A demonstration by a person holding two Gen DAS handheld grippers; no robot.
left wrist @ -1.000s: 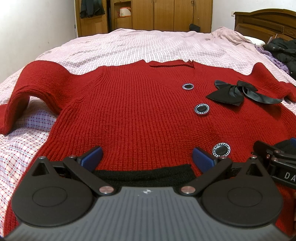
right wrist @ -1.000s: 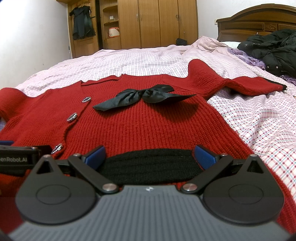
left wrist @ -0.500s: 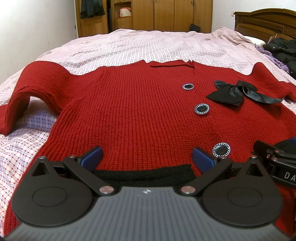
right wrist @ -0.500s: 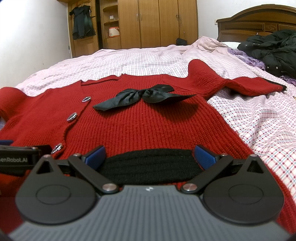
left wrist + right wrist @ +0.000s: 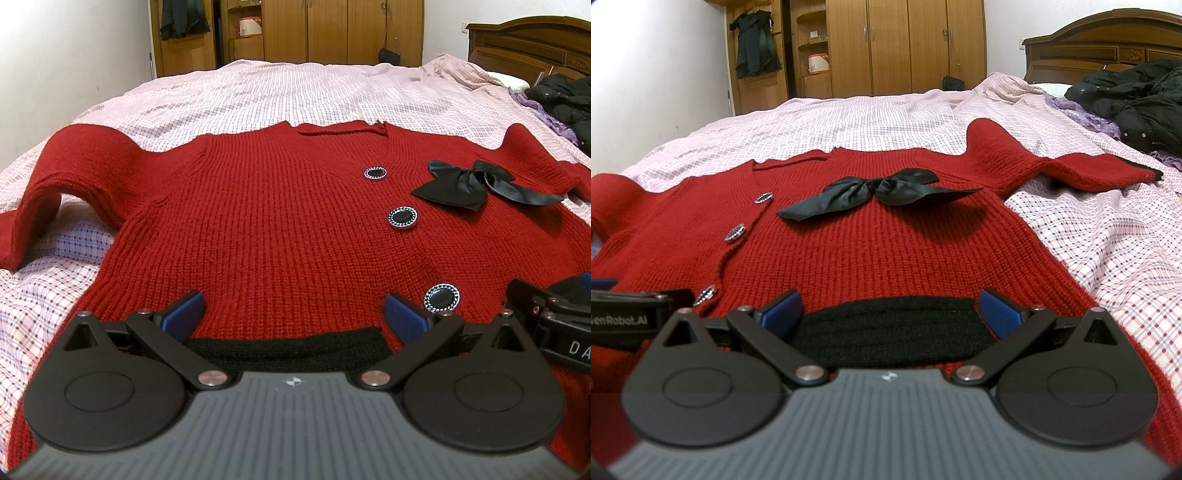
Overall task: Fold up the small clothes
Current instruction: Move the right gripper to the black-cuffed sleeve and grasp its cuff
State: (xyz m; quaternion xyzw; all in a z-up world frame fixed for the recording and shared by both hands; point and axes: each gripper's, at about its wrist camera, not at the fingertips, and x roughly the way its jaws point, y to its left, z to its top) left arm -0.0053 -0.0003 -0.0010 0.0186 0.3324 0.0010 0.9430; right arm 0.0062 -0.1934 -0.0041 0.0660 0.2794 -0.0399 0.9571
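Hiding the cardigan (image 5: 277, 229) hem (image 5: 894, 332), both grippers' jaws spread wide

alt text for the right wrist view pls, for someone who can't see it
A red knitted cardigan with a black bow lies spread flat on a pink checked bedspread. The open right gripper sits at its black hem band. A dark jacket lies by the headboard.

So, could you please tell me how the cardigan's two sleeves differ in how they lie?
The left sleeve arches up and drops off over the bed's edge, cuff hidden; the right sleeve stretches outward over the checked sheet, its black cuff showing. Both are red knit and unfolded.
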